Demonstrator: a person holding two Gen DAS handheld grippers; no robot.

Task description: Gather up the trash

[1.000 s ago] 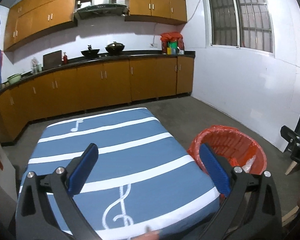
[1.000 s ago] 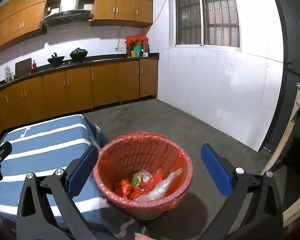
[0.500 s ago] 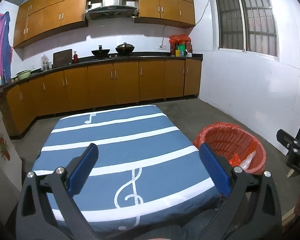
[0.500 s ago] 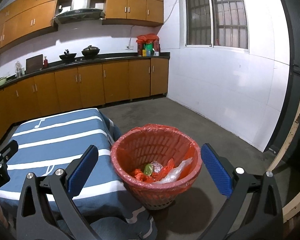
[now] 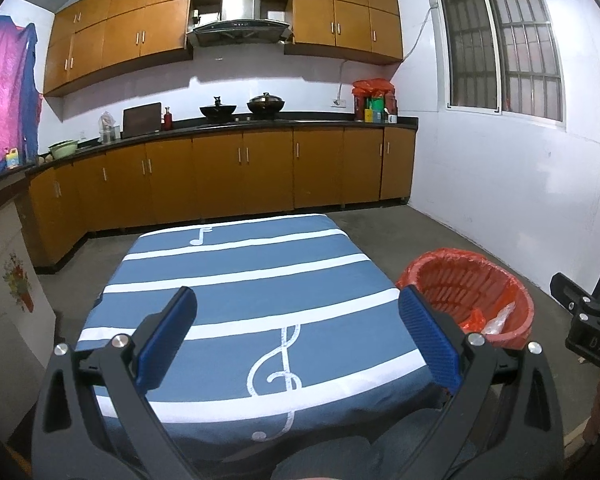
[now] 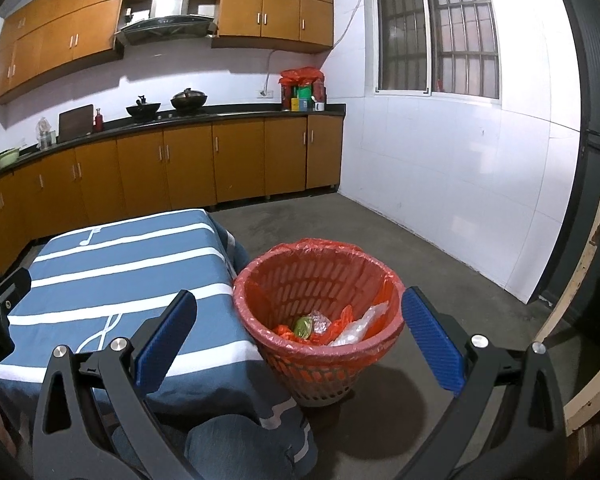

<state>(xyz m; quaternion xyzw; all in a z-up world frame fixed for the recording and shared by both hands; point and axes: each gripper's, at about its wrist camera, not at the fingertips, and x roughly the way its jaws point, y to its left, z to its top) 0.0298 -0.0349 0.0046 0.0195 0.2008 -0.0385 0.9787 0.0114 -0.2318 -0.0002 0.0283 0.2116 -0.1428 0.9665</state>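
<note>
Left gripper: jaws spread, empty, above the striped tablecloth. Right gripper: jaws spread, empty, near the red basket. Basket stands on the floor just right of the table; trash lies inside.

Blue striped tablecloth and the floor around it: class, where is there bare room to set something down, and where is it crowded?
The whole blue striped tablecloth is bare, from its far edge to the open left tongs. The grey concrete floor between table, brown cabinets and white wall is free. Crowded: inside the red mesh waste basket, beside the table's right edge.
</note>
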